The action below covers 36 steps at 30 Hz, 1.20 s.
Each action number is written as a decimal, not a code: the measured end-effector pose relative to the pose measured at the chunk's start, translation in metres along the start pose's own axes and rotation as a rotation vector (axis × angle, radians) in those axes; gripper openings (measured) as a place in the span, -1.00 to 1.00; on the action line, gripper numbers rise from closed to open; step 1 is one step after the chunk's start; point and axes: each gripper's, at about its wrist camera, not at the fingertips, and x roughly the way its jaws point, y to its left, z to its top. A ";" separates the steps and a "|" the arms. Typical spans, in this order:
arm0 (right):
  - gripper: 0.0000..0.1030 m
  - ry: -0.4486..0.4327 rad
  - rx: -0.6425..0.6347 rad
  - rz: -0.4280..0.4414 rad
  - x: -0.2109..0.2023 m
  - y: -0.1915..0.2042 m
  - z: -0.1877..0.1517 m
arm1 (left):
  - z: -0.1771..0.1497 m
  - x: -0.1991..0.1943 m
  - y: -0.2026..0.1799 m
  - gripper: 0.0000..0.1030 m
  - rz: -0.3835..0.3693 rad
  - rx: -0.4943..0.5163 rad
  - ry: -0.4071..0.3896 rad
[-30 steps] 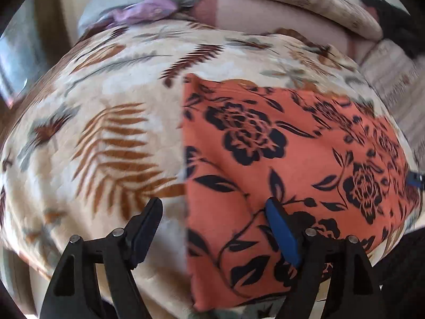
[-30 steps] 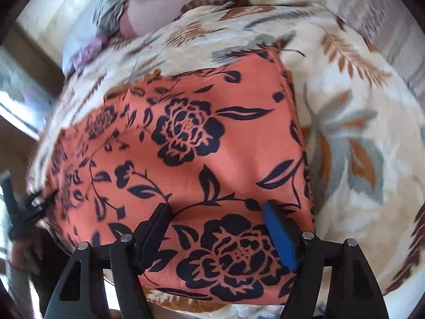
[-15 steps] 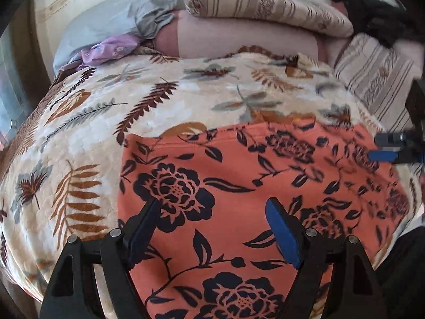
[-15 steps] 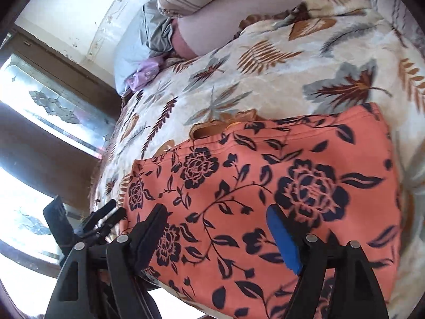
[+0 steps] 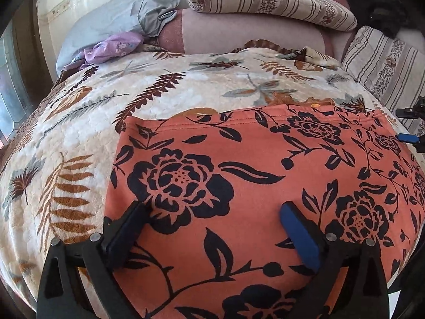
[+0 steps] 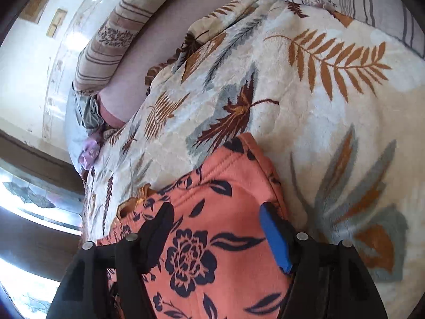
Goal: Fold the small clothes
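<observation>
Where it lies flat, orange garment (image 5: pixel 252 175) shows black flowers and leaves.

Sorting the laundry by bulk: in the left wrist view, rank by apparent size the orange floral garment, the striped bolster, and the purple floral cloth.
1. orange floral garment, though it is nearest the camera
2. striped bolster
3. purple floral cloth

My left camera is looking steeply down along my fingers (image 5: pixel 138 220), close over the orange floral cloth (image 5: pixel 239 186) and facing the pillows (image 5: pixel 271 2), while my right one, rolled sideways, is hovering close over that cloth's corner (image 6: pixel 239 154), both sharing the leaf-print blanket (image 5: pixel 186 85) and headboard end.
</observation>
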 end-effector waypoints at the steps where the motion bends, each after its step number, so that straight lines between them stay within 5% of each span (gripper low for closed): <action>1: 0.45 -0.011 -0.008 0.009 -0.011 0.006 -0.008 | -0.001 -0.002 0.001 0.96 0.001 -0.005 0.001; 7: 0.64 0.003 -0.002 0.092 -0.071 0.010 -0.080 | -0.009 -0.014 0.009 0.96 0.019 -0.067 0.002; 13: 0.64 0.071 0.184 0.124 -0.058 -0.035 -0.135 | -0.015 -0.027 0.019 0.96 -0.005 -0.147 0.019; 17: 0.64 0.028 0.301 0.192 -0.057 -0.055 -0.131 | -0.021 -0.035 0.019 0.96 -0.020 -0.169 0.027; 30: 0.65 0.058 0.315 0.200 -0.057 -0.057 -0.152 | -0.008 -0.036 0.008 0.96 -0.060 -0.261 0.037; 36: 0.65 -0.016 0.317 0.177 -0.051 -0.063 -0.124 | 0.009 -0.043 -0.015 0.96 -0.116 -0.247 0.001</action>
